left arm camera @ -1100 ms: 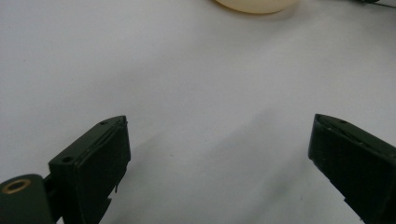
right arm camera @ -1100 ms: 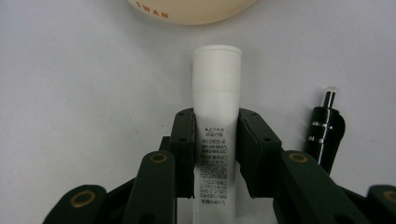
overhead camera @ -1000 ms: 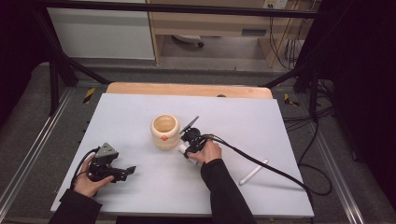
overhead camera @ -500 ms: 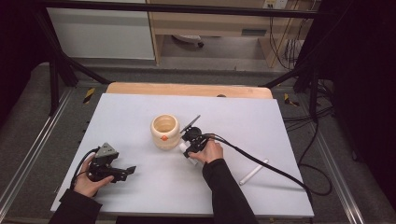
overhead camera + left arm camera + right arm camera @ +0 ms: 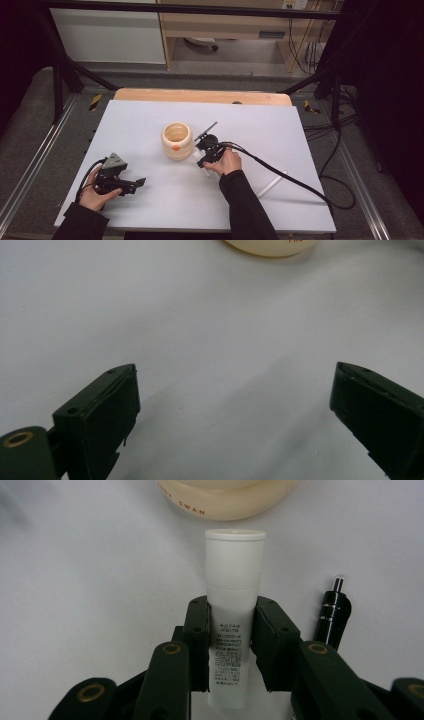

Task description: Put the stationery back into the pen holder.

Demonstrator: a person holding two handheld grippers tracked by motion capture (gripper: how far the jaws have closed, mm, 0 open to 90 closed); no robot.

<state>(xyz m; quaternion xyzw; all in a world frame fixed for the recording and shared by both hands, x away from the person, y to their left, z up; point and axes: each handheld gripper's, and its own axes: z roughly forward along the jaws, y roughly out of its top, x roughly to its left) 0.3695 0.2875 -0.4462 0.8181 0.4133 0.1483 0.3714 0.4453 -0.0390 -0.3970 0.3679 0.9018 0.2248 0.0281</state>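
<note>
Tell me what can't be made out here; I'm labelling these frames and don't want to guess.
- White tube: lower end cut off by the right gripper view's bottom edge; its small print is too small to read.
- Cream cup: the high view leaves its inside bottom unseen; the left gripper view's top edge crops it.
- Black pen: lower part hidden behind the right gripper.

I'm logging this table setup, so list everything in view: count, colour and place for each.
Cup: one, cream, mid-table.
White tube: one, lying clamped in the right gripper, cap towards the cup.
Black pen: one, lying on the table beside the tube.
White stick: one, on the table to the right of the right forearm.
Table: one, white top.
Left gripper: one, black, jaws apart over bare table.
Right gripper: one, black, closed on the tube.
</note>
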